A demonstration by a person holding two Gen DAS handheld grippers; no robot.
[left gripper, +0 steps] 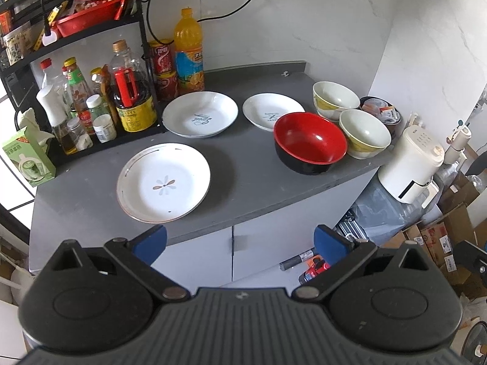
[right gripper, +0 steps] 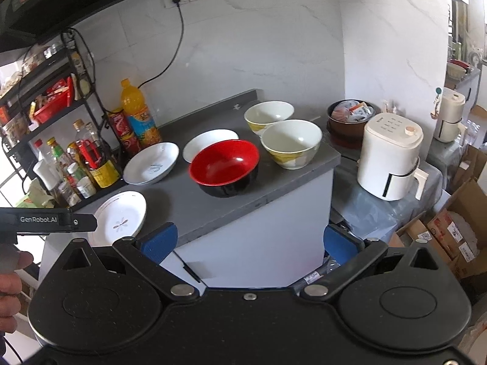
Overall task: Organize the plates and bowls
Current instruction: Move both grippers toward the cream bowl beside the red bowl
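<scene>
A grey counter (left gripper: 243, 164) holds six pieces of crockery: three plates and three bowls, all upright and empty.

The three plates are white. The flower plate (left gripper: 163, 182), with a brown flower in its centre, lies nearest the front edge on the left. Behind it, the script plate (left gripper: 200, 114) sits just beside a black rack (left gripper: 143, 45). The small plate (left gripper: 272, 115) lies to its right, partly hidden by the red bowl (left gripper: 310, 143).

The red bowl is black outside and stands near the middle of the counter. The other two bowls are cream with yellow patterning: the near bowl (left gripper: 364, 133) is just beside the red bowl at the counter's right end, and the far bowl (left gripper: 335, 99) stands behind it, against it.

The rack carries about a dozen bottles and jars; an exact count is not possible. Beside it stand one orange bottle (left gripper: 188, 51) and two stacked red cans (left gripper: 162, 70). One white appliance (left gripper: 411, 164) stands on a lower surface right of the counter.

Both grippers hang in front of the counter, below its edge, touching nothing. The left gripper (left gripper: 240, 243) has its two blue-padded fingers spread wide. The right gripper (right gripper: 249, 243) is likewise spread wide and empty.
</scene>
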